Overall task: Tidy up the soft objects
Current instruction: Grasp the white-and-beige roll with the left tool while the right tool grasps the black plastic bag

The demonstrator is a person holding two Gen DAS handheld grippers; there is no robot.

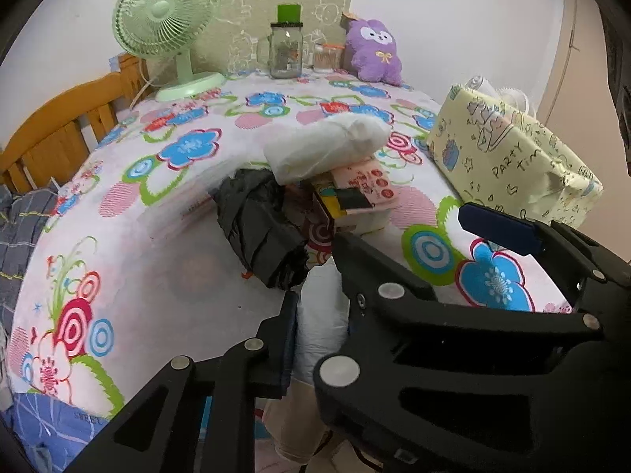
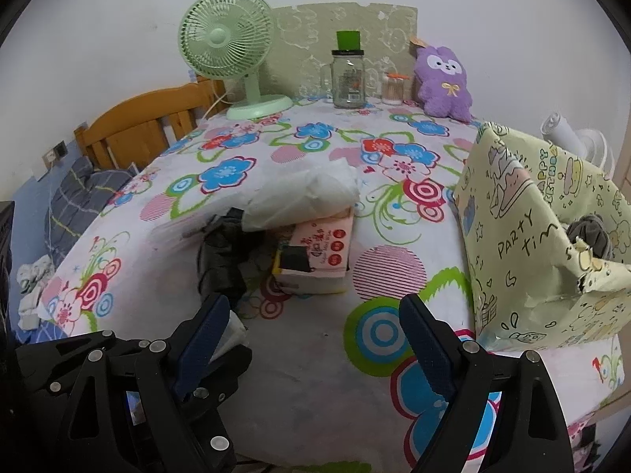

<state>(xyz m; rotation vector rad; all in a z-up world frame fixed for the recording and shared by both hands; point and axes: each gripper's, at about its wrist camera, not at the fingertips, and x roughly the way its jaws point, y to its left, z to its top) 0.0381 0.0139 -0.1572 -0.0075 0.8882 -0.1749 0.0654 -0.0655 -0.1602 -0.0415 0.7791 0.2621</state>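
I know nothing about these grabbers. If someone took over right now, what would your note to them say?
Right gripper: open, empty, hovering over the table.
Left gripper: a white piece lies against its pad; the right gripper blocks the view, so I cannot tell whether it grips it.
Box: at the right, with a grey item inside.
Done: probably that one item.
Left: white bundle on the tissue pack, black bundle beside it, perhaps the plush at the back.
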